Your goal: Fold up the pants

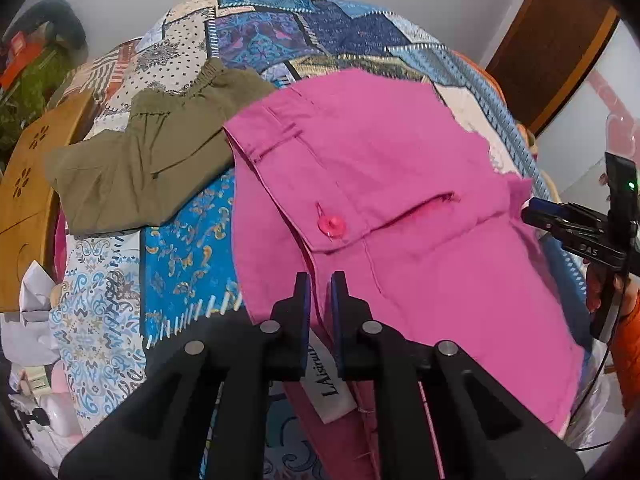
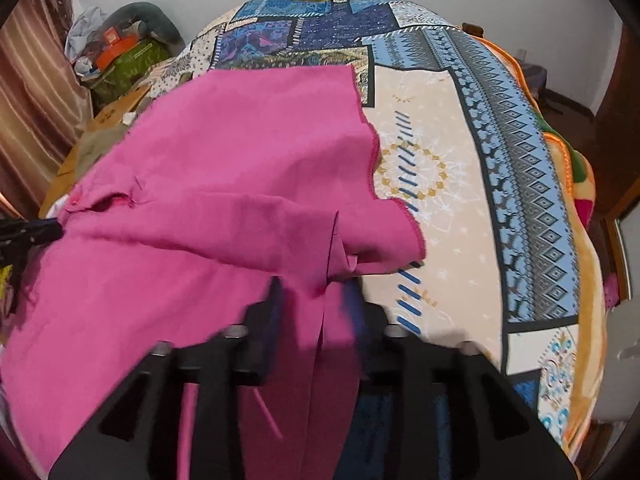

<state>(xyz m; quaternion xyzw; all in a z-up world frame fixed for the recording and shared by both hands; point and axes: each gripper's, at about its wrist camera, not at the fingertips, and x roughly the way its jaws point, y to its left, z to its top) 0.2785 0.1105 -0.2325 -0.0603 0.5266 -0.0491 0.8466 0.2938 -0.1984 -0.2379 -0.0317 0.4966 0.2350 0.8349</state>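
Olive shorts (image 1: 152,168) lie far left on the bed (image 1: 188,240). The left tool (image 1: 320,280), low and level, pinches the pink pants (image 1: 384,184) at the waistband. The right tool (image 2: 316,284) clamps their near-right fold.

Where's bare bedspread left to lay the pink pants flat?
Free: the cream patch of bedspread right of the pink pants, bordered by the blue diamond band, and the blue patch between the pants and olive shorts. Crowded: the left edge, with shorts and clutter.
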